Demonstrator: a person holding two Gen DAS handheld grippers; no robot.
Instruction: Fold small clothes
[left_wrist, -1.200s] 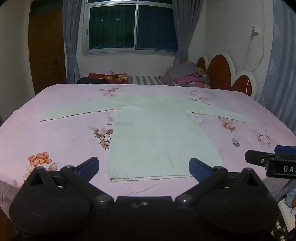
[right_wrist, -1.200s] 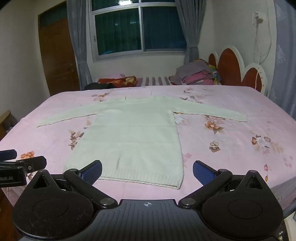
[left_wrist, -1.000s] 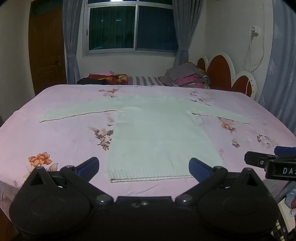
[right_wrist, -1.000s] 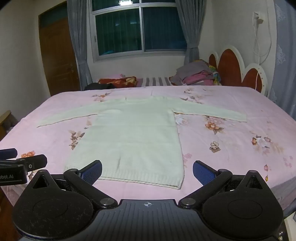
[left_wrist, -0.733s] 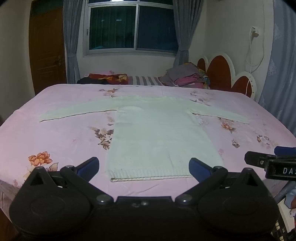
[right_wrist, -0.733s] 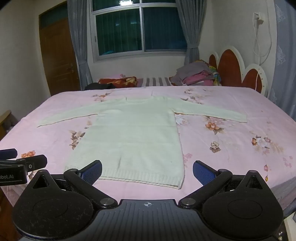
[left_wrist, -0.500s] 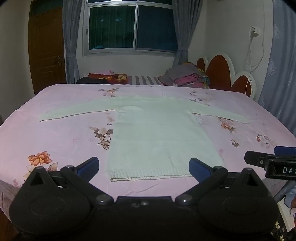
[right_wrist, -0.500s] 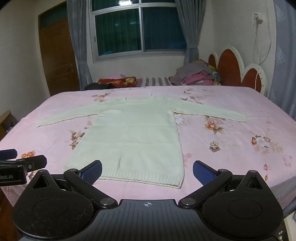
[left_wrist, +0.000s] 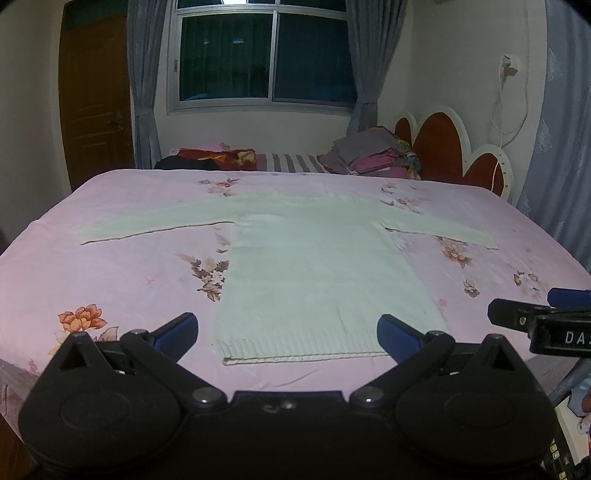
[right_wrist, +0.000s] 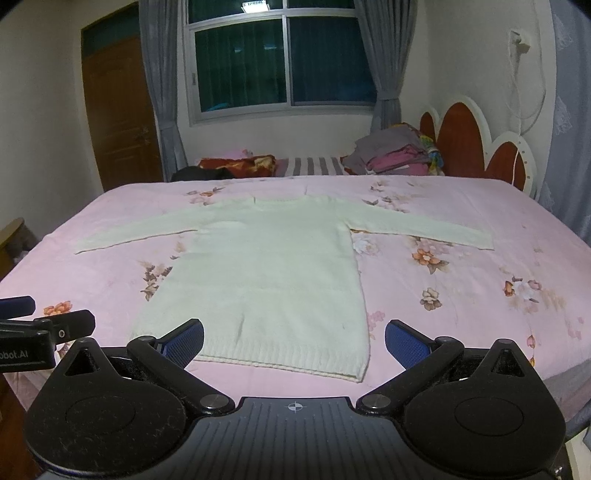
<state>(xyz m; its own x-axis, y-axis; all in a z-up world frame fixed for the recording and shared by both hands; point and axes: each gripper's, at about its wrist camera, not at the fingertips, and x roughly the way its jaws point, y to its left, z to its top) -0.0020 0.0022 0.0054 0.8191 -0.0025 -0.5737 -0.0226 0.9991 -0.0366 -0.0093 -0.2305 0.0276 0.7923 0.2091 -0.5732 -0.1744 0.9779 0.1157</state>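
Left tool (left_wrist: 287, 334) jaws spread wide, nothing between them, held off the bed's (left_wrist: 110, 273) near edge. Right tool (right_wrist: 294, 341) same: spread, empty. White sweater (right_wrist: 266, 273) lies flat on the pink floral sheet straight ahead of both tools, sleeves out to each side, hem nearest the fingertips, not touching them.

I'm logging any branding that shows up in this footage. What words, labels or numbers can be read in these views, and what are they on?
"DA": white letters on the side of the right gripper, cut off by the edge of the left wrist view.
"obot.AI": white letters on the side of the left gripper, its start cut off at the edge of the right wrist view.
No text shows on the sweater, the bedsheet or the walls.
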